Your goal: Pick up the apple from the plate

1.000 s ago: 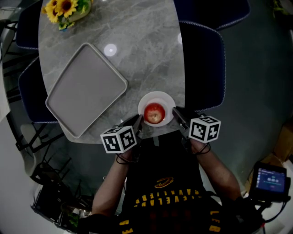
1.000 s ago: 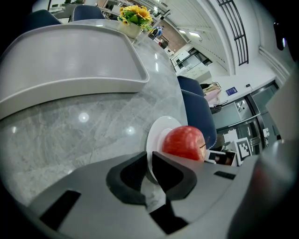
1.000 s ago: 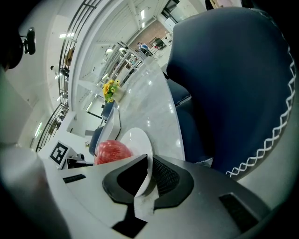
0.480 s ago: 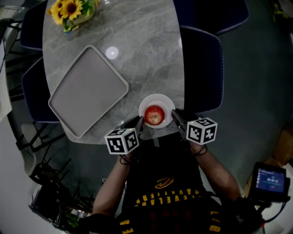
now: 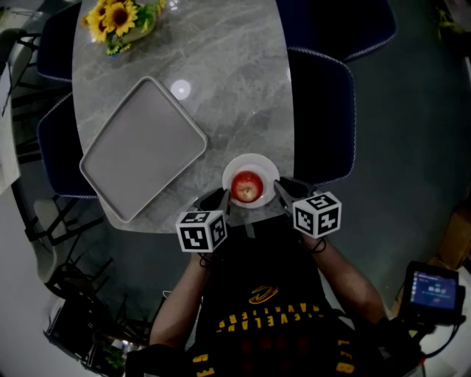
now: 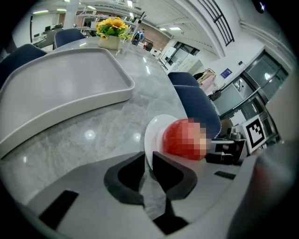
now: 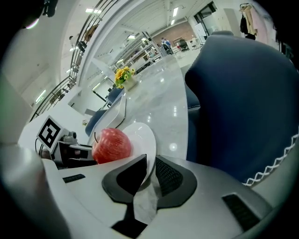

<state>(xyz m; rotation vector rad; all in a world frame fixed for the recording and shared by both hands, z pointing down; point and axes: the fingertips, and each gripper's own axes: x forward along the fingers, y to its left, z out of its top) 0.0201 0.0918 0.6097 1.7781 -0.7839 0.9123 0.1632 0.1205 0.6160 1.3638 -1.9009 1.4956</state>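
Note:
A red apple [image 5: 247,187] lies in a small white plate [image 5: 251,159] at the near edge of the grey marble table [image 5: 235,81]. My left gripper [image 5: 221,199] holds the plate's left rim and my right gripper [image 5: 282,188] its right rim. In the left gripper view the plate's rim [image 6: 153,135] stands between the dark pads of my left gripper [image 6: 149,161], with the apple [image 6: 180,139] just beyond. In the right gripper view the rim [image 7: 145,140] runs between the pads of my right gripper [image 7: 150,167], beside the apple [image 7: 111,144]. Both pairs of jaws are opening slightly.
A large grey tray [image 5: 140,147] lies empty to the left of the plate. A pot of sunflowers [image 5: 118,18] stands at the far left end. Dark blue chairs [image 5: 324,110] stand around the table. The person's torso is right behind the plate.
Both grippers have rolled in place, so their marker cubes have swung inward towards each other. The plate and apple stay where they were.

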